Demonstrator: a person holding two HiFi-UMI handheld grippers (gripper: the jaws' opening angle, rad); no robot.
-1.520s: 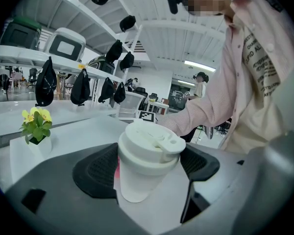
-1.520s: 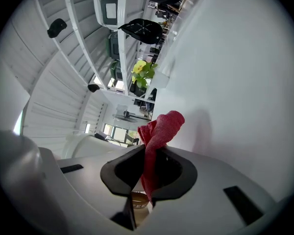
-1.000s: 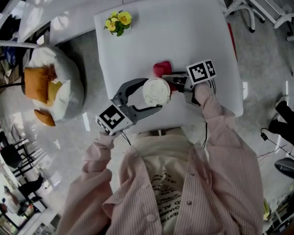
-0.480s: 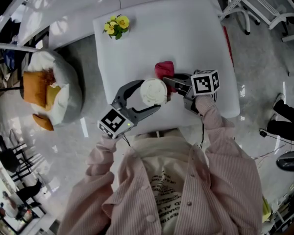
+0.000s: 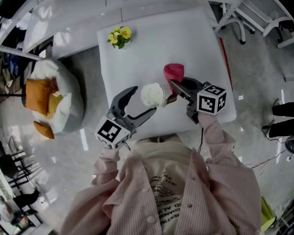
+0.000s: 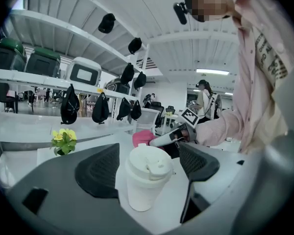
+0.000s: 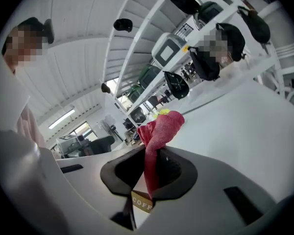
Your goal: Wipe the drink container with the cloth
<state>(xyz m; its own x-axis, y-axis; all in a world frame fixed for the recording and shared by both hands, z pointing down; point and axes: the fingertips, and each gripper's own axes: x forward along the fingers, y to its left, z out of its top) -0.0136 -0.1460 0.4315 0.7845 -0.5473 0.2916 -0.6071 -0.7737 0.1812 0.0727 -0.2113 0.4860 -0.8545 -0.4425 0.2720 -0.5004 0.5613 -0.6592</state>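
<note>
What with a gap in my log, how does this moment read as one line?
left gripper: jaws open around upright cup | right gripper: shut on red cloth | cloth beside cup

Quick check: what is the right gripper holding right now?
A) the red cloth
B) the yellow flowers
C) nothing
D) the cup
A: the right gripper is shut on the cloth, which sticks up from between its fingers; the cup stands inside the open left gripper.
</note>
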